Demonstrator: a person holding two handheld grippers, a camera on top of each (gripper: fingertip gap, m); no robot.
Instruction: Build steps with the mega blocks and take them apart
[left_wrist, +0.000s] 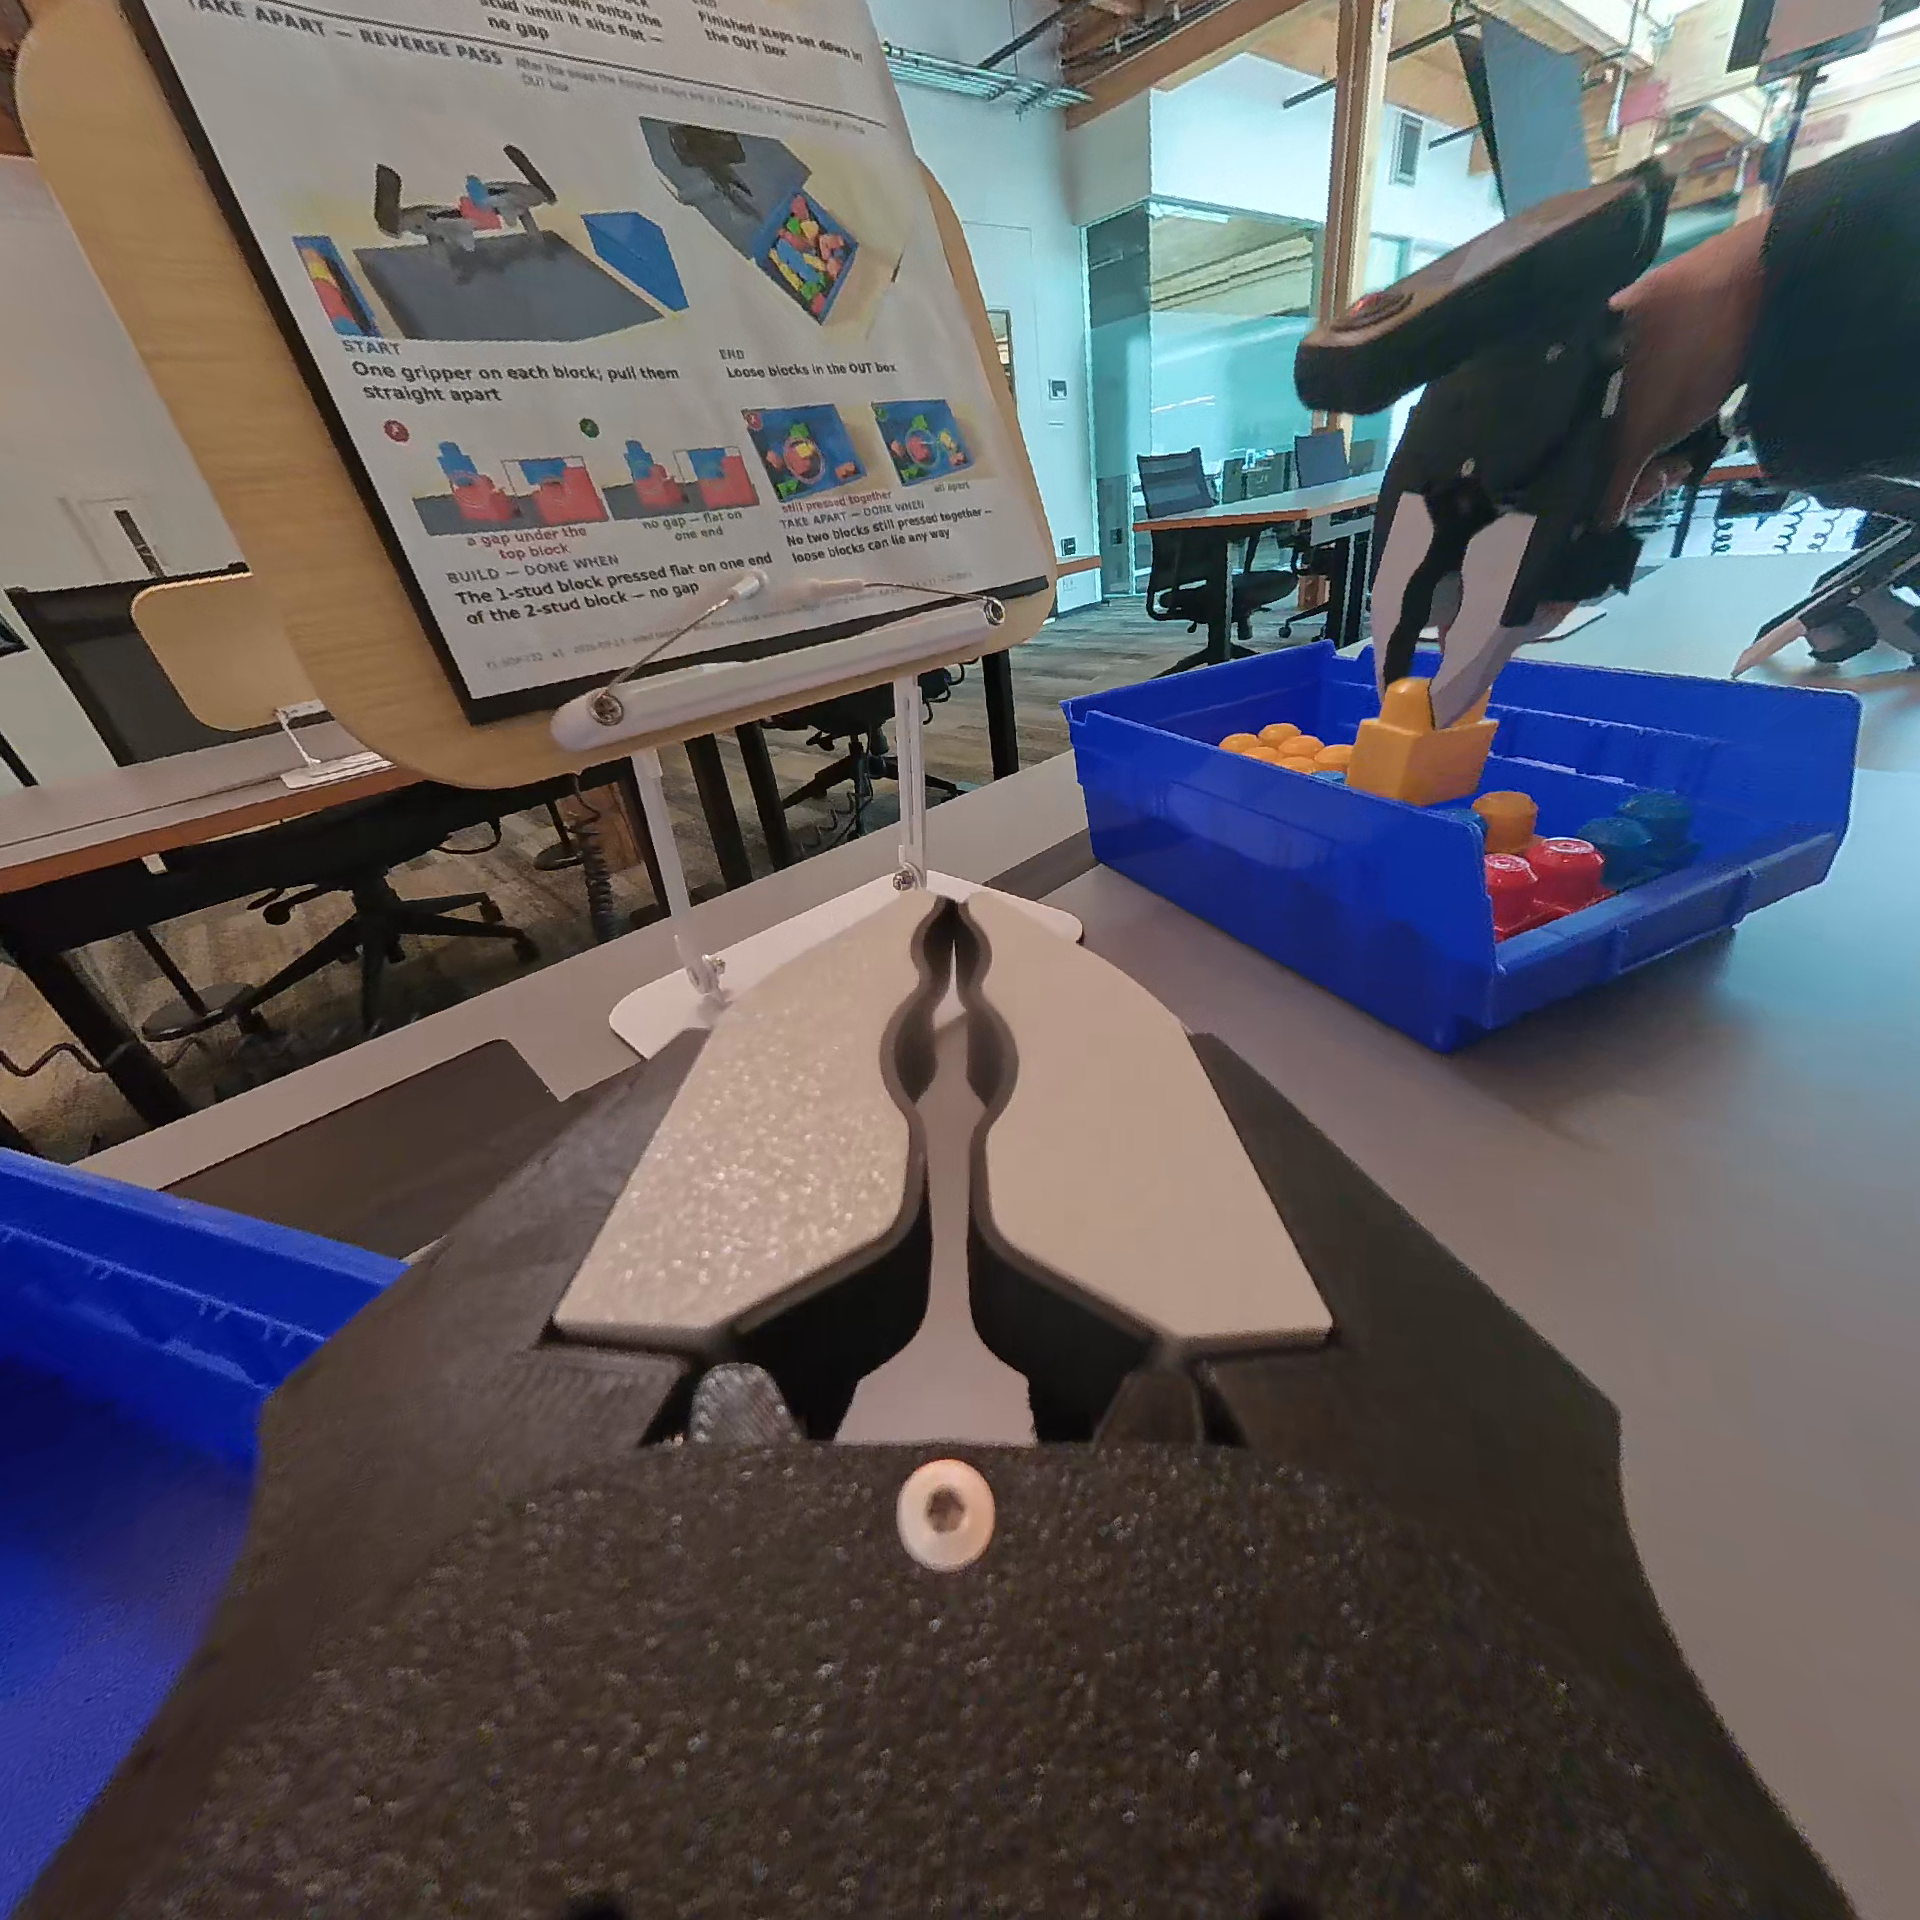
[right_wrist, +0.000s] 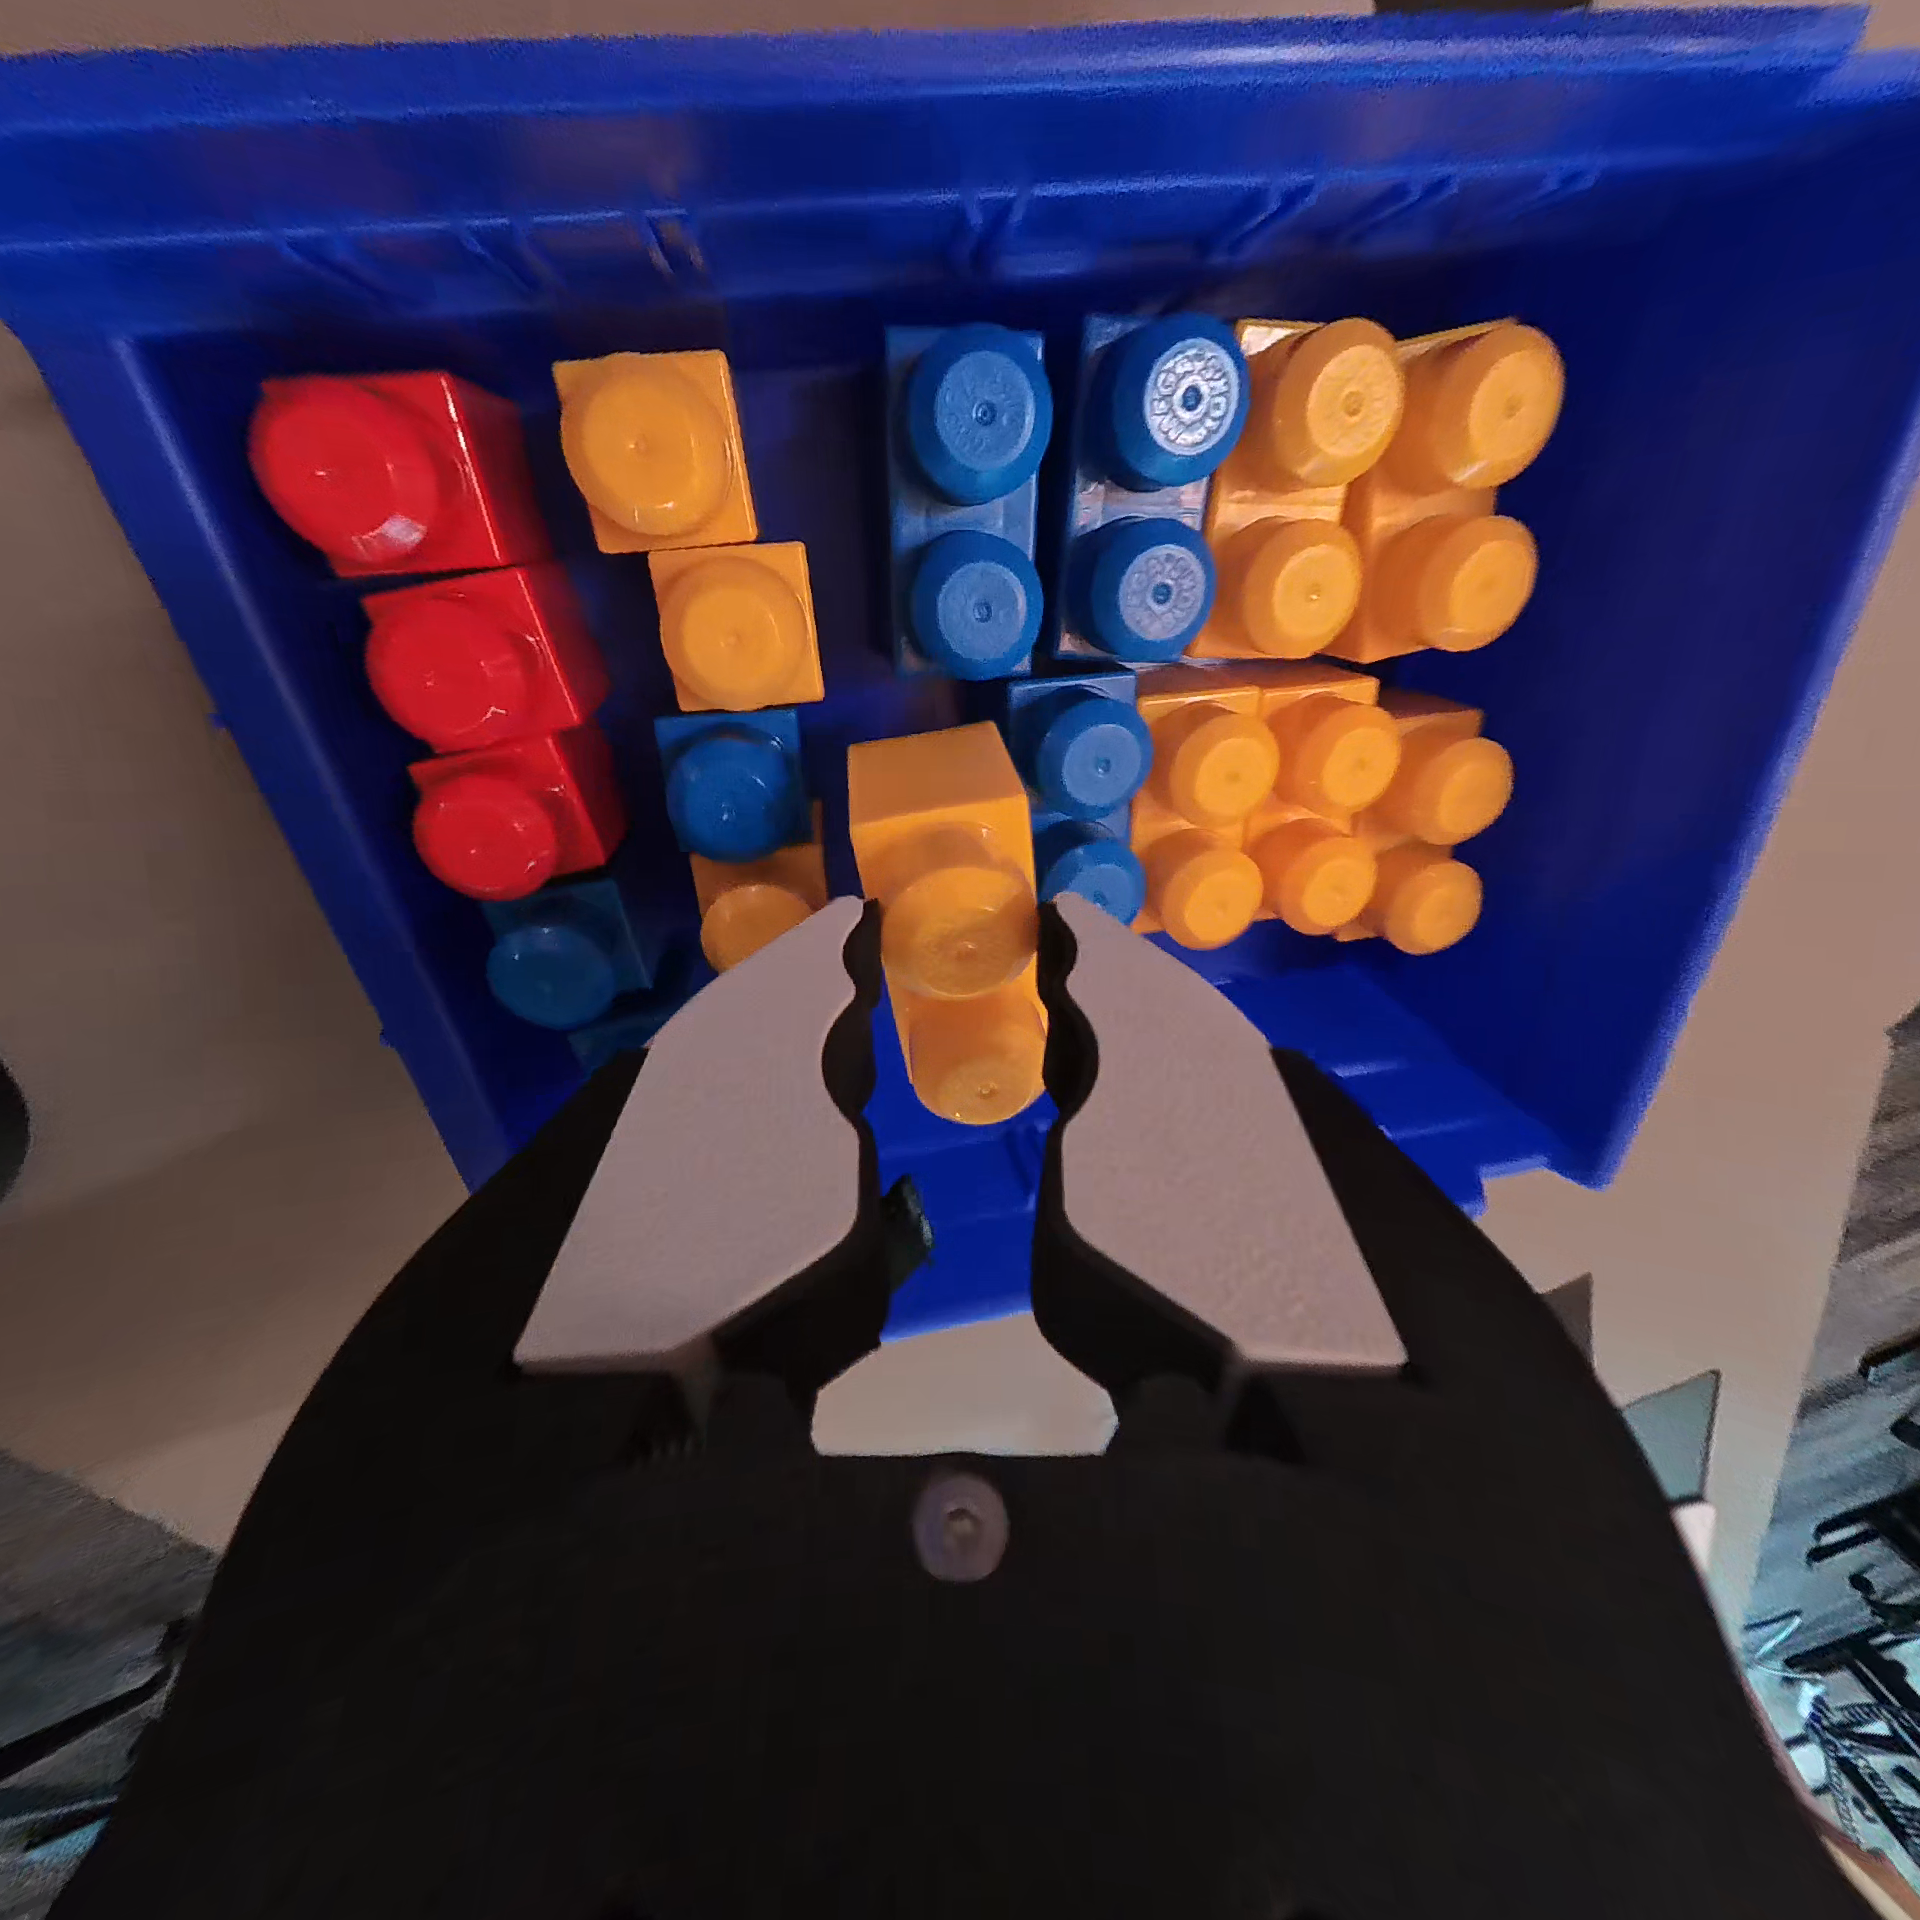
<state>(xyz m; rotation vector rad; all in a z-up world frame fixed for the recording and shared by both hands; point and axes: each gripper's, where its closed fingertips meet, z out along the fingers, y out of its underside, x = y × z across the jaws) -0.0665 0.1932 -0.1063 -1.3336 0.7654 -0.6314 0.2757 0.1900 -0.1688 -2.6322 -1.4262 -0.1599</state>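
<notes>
A two-stud orange block (right_wrist: 951, 925) sits tilted between the right gripper's (right_wrist: 958, 914) fingertips, raised above the other blocks, its studs facing the camera. Beyond the tips, inside the blue bin (right_wrist: 935, 177), lie three red single-stud blocks (right_wrist: 468, 634) at far left, blue two-stud blocks (right_wrist: 1049, 499) straight ahead, and a tight cluster of orange blocks (right_wrist: 1340, 644) to the right, all studs-up

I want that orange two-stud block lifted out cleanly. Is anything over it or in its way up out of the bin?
Nothing visible is. The right gripper already clasps the orange block, raised above its neighbours in the blue bin.
</notes>
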